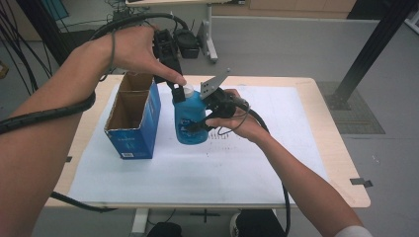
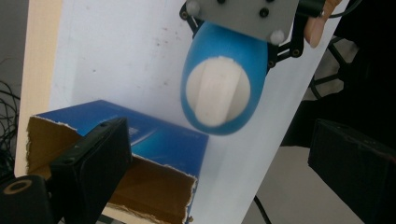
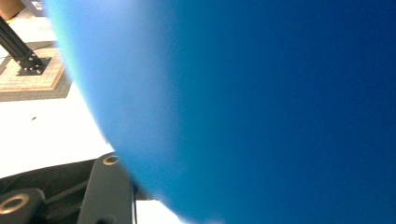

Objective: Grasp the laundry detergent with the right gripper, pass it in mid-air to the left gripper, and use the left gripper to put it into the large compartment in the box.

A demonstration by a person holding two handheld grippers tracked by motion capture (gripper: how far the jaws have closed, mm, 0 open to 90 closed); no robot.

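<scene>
High view: right gripper (image 1: 197, 124) clamps rounded blue plastic bottle (image 1: 190, 118) beside open blue cardboard box (image 1: 133, 118); left gripper (image 1: 174, 87) above white cap (image 1: 188, 90), jaws apart.

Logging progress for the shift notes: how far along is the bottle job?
Done: the blue bottle is out of the open cardboard box, upright beside it. In hand: the right gripper clamps its body while the left gripper hangs open above the white cap. Left: gripping that cap.
</scene>
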